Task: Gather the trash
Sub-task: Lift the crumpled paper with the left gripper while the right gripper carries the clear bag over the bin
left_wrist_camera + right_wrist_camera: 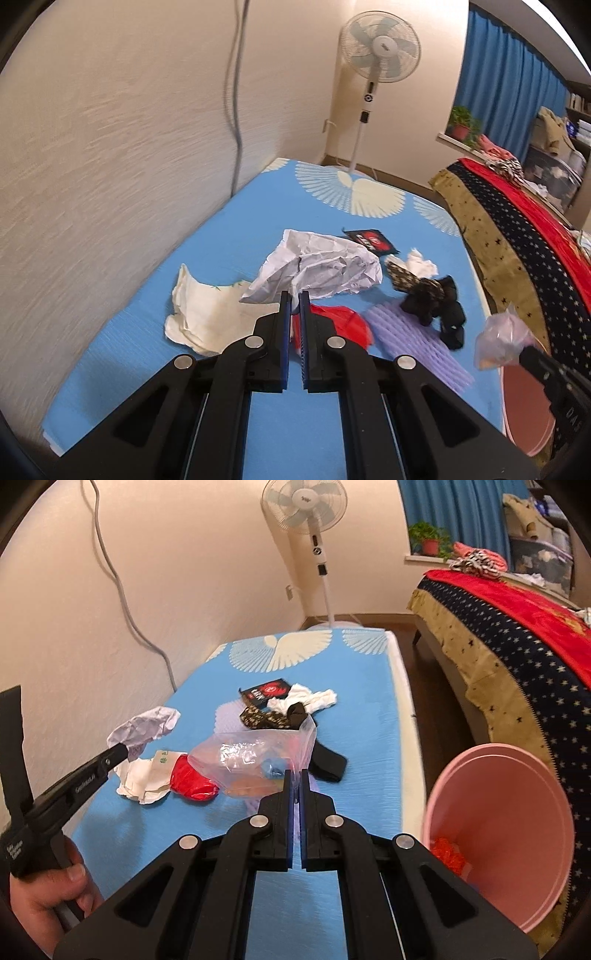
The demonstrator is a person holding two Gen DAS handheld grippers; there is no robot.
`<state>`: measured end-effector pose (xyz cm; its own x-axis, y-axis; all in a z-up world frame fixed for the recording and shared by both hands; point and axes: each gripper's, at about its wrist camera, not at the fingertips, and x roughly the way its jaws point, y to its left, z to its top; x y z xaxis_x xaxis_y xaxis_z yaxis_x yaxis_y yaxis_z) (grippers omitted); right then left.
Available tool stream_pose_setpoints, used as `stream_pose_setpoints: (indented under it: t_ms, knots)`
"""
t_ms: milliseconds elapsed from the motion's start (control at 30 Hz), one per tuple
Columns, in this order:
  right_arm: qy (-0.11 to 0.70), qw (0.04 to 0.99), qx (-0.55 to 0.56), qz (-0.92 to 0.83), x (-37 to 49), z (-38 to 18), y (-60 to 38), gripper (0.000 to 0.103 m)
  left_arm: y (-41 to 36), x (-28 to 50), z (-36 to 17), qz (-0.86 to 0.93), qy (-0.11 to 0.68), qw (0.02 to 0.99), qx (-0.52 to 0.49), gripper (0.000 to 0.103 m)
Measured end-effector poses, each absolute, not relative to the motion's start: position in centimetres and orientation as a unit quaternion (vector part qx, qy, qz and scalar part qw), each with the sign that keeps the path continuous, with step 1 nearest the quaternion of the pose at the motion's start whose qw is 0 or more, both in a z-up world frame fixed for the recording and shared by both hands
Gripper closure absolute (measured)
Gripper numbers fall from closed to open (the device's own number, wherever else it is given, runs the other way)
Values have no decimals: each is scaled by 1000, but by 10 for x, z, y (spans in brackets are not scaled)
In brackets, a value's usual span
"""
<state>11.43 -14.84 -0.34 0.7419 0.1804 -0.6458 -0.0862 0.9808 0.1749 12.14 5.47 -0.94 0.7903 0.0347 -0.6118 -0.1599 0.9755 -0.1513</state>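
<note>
We find both tongs loaded. The right gripper [295,775] has its jaws closed to a sliver on the edge of a clear plastic bag [255,760], which hangs lifted above the blue mat [354,738], near its right edge. The left gripper [294,301] is likewise nearly closed, pinching a crumpled white paper sheet [321,269]; in the right wrist view that sheet appears raised off the mat near the left edge.

Still lying on the mat are a cream paper wrapper [199,314], a red wrapper [343,321], a lilac foam sleeve [417,339], a black packet [369,242], a white tissue [419,264] and black-and-gold fabric pieces [432,299].

The pink bin [517,830] stands off the mat's right edge, tilted open toward us, with something orange-red already inside.

We judge the step as carry-to-bin. The next move calls for swinging the bag right over the rim, then opening; the paper must cross the mat afterward.
</note>
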Motion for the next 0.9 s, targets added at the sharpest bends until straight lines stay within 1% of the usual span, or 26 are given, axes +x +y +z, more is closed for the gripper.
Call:
stream_pose_setpoints:
  t_ms: [233, 900]
  knots:
    - [342, 935, 84, 41, 99, 7, -168, 101, 41, 106, -2, 29, 310, 946, -90, 99]
    - [317, 945, 74, -31, 70, 24, -213, 100, -1, 94, 0, -29, 301, 950, -79, 99]
